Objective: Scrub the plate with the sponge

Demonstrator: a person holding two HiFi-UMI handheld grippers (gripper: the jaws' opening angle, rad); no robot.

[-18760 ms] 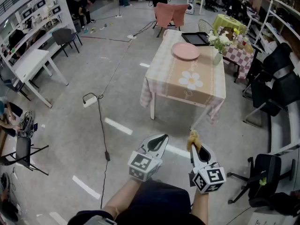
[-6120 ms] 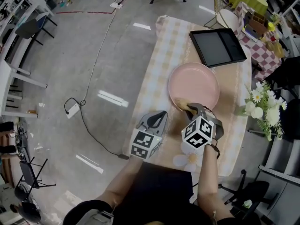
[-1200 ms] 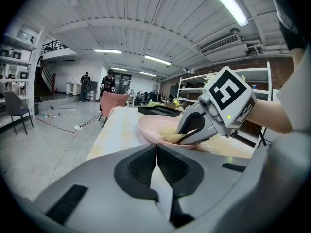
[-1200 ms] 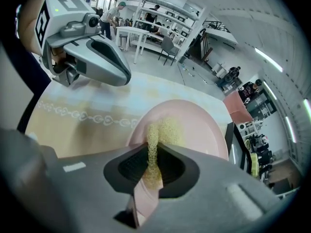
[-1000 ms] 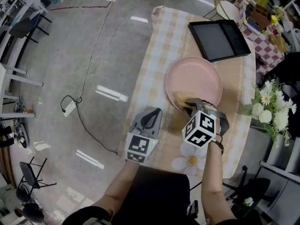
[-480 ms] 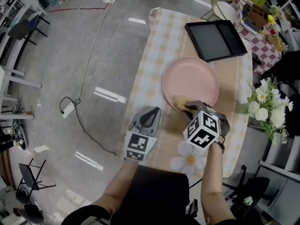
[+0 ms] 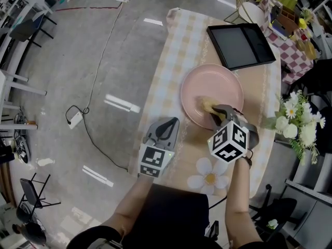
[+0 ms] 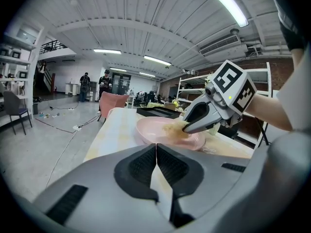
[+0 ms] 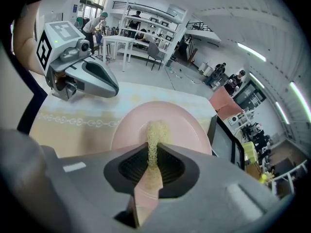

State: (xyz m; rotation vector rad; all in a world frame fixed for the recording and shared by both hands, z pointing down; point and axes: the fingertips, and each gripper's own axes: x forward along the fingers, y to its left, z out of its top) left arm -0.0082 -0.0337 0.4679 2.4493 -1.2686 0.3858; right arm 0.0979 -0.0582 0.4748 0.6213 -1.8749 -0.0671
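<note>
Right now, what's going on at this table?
A person holds a two-jaw gripper in each hand. The right gripper is shut on a yellowish scrubbing sponge and presses it onto the round pink plate, which sits on the table with the checked cloth. The left gripper is shut on nothing and sits near the table's left edge, apart from the plate.

Head view: high, facing steeply down on table [image 7: 174,51].
Left gripper view: low, near table edge, facing far.
Right gripper view: close over plate [image 9: 170,118].
Shared: plate.
</note>
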